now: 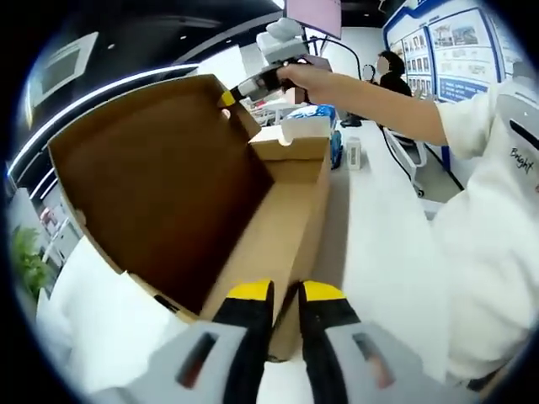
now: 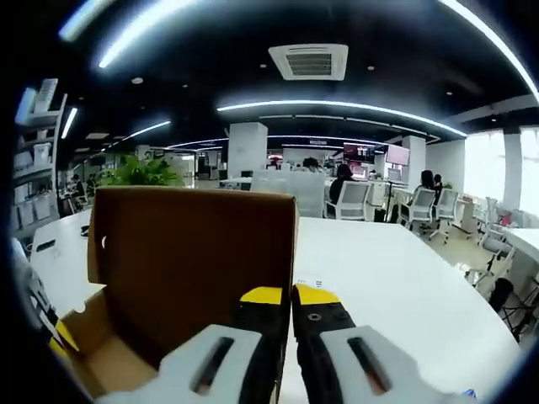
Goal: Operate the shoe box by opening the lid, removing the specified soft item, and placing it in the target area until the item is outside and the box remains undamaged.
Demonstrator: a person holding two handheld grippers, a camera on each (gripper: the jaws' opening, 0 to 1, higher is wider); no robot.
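Observation:
A brown cardboard shoe box [image 1: 290, 210] lies on a white table, its lid [image 1: 160, 177] swung up on the left. My right gripper [image 1: 238, 90], held in a person's hand, pinches the lid's far top corner. In the right gripper view the lid's [image 2: 185, 261] right edge runs down between the closed jaws of the right gripper [image 2: 289, 296]. My left gripper [image 1: 286, 292] is shut on the box's near wall, and its yellow tip [image 2: 61, 337] shows at the box's edge. The part of the box floor that shows is bare cardboard. No soft item can be made out.
The white table [image 1: 379, 244] stretches right of the box. Small white and blue items [image 1: 316, 118] stand beyond the box's far end. The person's white sleeve [image 1: 497, 210] is close on the right. Office chairs [image 2: 354, 200] and another person [image 1: 392, 71] are farther off.

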